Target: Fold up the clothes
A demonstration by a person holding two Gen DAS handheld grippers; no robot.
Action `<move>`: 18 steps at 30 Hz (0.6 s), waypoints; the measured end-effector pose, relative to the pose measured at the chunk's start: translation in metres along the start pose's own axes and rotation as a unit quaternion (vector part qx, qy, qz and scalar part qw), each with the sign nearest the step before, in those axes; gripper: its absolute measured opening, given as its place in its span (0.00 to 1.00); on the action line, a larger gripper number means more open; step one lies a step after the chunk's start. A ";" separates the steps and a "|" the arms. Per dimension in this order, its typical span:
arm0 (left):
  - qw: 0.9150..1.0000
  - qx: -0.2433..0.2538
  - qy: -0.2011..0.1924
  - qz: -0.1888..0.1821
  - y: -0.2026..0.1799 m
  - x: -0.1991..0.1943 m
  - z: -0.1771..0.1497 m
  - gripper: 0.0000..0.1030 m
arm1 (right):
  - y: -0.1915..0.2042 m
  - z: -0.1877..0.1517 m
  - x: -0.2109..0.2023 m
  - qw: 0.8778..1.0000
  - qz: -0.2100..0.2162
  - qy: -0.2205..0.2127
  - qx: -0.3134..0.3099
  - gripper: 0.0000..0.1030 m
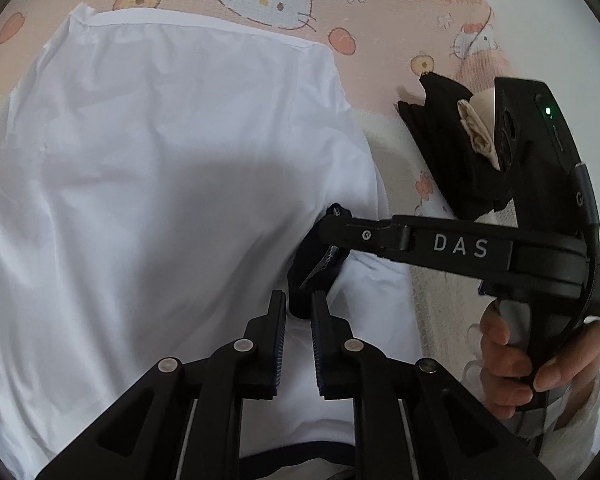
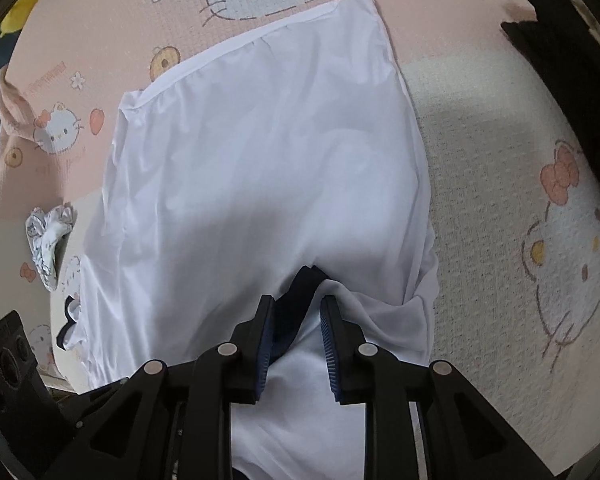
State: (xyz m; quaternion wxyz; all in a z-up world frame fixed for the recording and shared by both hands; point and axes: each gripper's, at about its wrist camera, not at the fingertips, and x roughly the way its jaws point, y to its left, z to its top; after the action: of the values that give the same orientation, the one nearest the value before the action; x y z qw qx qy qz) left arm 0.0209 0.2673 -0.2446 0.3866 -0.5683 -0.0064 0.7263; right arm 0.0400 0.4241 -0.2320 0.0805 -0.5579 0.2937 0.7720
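Observation:
A white garment [image 1: 160, 160] [image 2: 260, 160] lies spread flat on a pink cartoon-cat blanket [image 1: 380, 20]. A fold of navy trim [image 1: 312, 264] [image 2: 300, 288] rises from its near edge. My left gripper [image 1: 299, 300] points down at this edge, its jaws nearly together and pinching the navy trim and the white cloth beside it. My right gripper [image 2: 297, 306] stands over the same trim. The trim rests against the left pad [image 2: 266, 336] while the other pad stands apart from it. In the left wrist view the right gripper [image 1: 326, 226] reaches in from the right, held by a hand [image 1: 508, 360].
A black folded item [image 1: 448, 140] [image 2: 548, 40] lies on the blanket to the right of the garment. A small white ruffled piece [image 2: 48, 240] and a navy-edged cuff [image 2: 70, 320] sit at the garment's left. The blanket's cream part [image 2: 480, 200] stretches to the right.

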 end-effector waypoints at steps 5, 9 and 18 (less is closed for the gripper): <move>1.000 -0.014 0.003 -0.015 0.001 -0.002 0.000 0.10 | -0.007 -0.001 -0.006 1.000 0.002 -0.004 -0.003 0.12; 0.999 -0.027 -0.006 -0.034 0.001 -0.005 0.002 0.13 | -0.018 -0.002 -0.008 1.000 0.017 -0.009 0.023 0.12; 0.999 -0.016 -0.041 -0.011 0.000 -0.006 -0.003 0.73 | -0.019 -0.005 -0.028 0.998 0.022 -0.041 0.033 0.13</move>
State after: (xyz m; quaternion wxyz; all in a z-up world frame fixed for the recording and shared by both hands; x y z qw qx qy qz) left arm 0.0238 0.2621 -0.2406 0.3850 -0.5437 -0.0402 0.7447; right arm 0.0623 0.4422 -0.2147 0.0937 -0.5158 0.3278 0.7860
